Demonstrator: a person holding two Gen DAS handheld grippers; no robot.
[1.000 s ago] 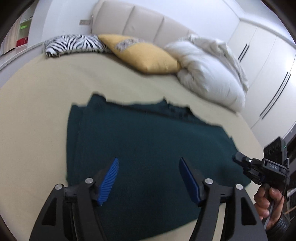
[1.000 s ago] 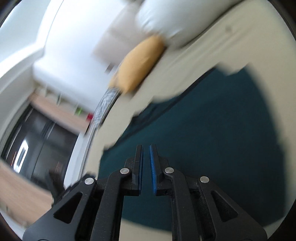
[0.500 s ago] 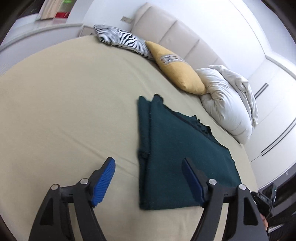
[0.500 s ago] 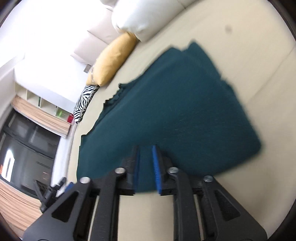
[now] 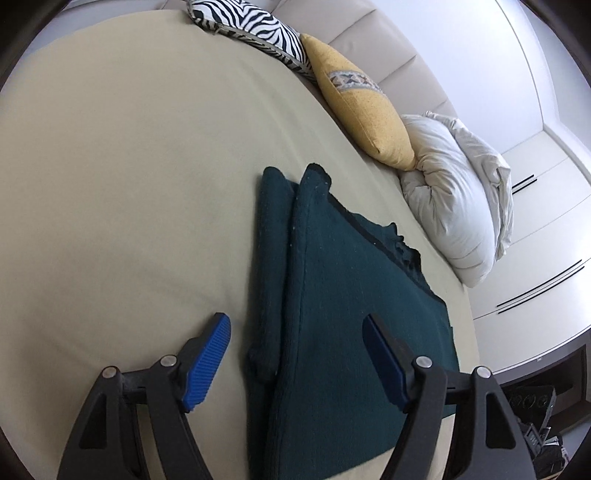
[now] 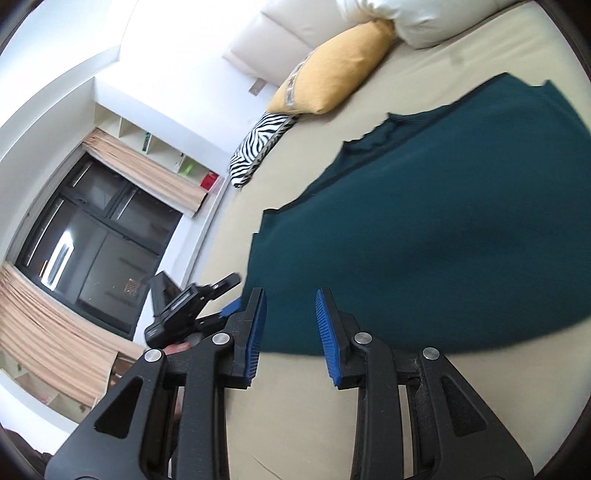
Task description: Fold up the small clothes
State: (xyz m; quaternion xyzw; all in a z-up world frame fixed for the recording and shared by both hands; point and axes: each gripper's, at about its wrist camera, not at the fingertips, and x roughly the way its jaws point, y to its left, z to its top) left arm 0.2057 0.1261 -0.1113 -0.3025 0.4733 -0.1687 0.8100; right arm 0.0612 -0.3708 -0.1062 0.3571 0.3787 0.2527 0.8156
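Your beige bed (image 5: 122, 177) fills most of both views, with a padded headboard (image 5: 373, 55) along its far side. Against that headboard you have a bunched white duvet (image 5: 458, 206), a yellow cushion (image 5: 364, 110) and a zebra-print cushion (image 5: 255, 26) in a row. The dark teal garment (image 5: 351, 317) lies flat on the bed near its front edge, folded, with a doubled layer showing along its left side. Your left gripper (image 5: 297, 358) hovers above that folded edge, blue pads spread wide and holding nothing. Your right gripper (image 6: 290, 332) sits at the garment's near hem (image 6: 295, 347), its jaws parted with only a modest gap, nothing between them.
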